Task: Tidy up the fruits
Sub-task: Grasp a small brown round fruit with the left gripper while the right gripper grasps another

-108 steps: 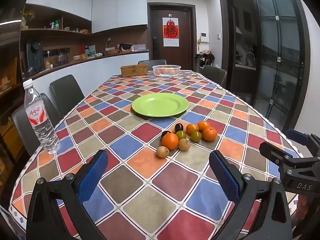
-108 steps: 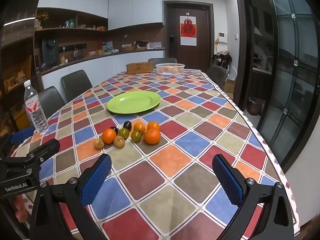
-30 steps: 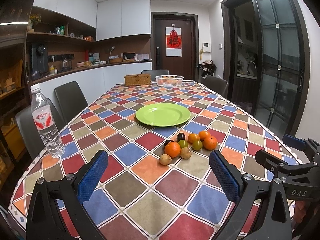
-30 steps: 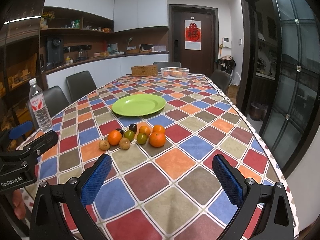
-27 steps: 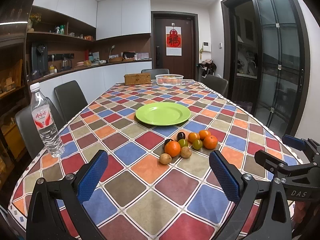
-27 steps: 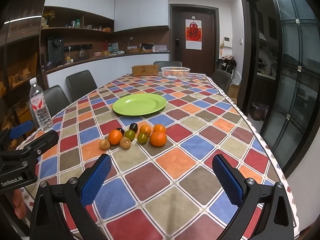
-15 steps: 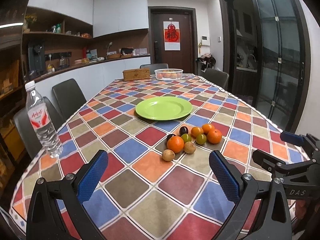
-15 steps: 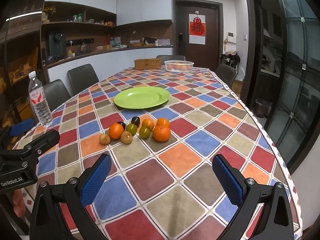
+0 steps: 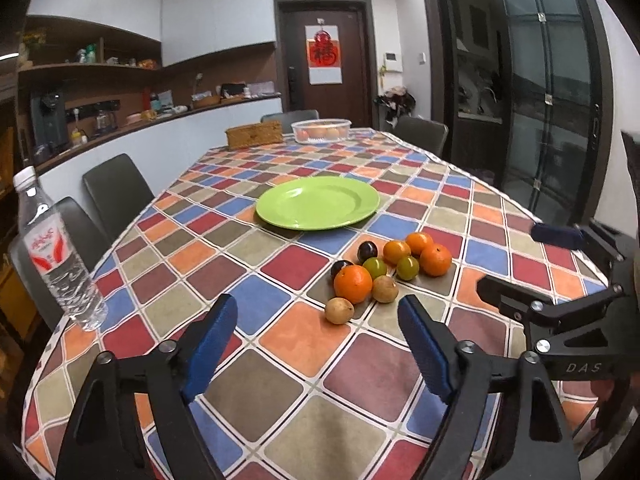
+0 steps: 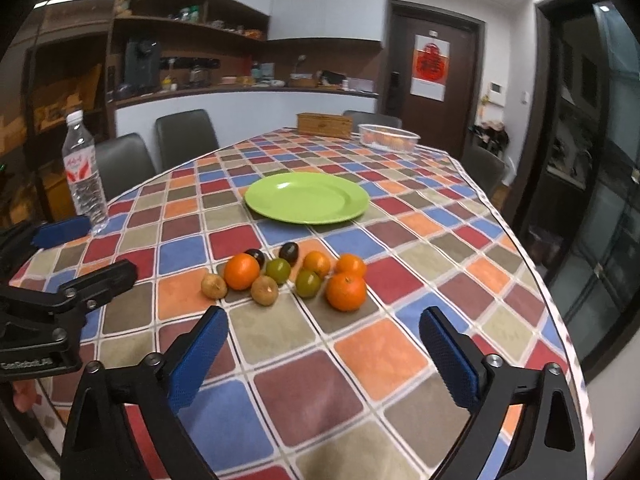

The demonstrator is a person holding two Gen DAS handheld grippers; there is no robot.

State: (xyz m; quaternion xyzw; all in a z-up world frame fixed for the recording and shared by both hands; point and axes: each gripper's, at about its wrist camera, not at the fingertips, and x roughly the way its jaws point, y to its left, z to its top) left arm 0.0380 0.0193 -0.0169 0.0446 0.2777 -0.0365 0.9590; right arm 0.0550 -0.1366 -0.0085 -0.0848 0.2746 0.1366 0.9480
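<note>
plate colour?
Plain light green plate, empty; clearest in the left wrist view.

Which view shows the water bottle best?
The right wrist view: the bottle stands whole and upright at the table edge, cap to base. In the left wrist view the bottle is larger but bent by the lens near the frame edge.

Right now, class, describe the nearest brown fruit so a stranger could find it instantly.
Start at the green plate on the checked tablecloth; nearer the camera lies a fruit cluster. The brown fruit is its nearest piece, beside the big orange, smaller and dull tan.
</note>
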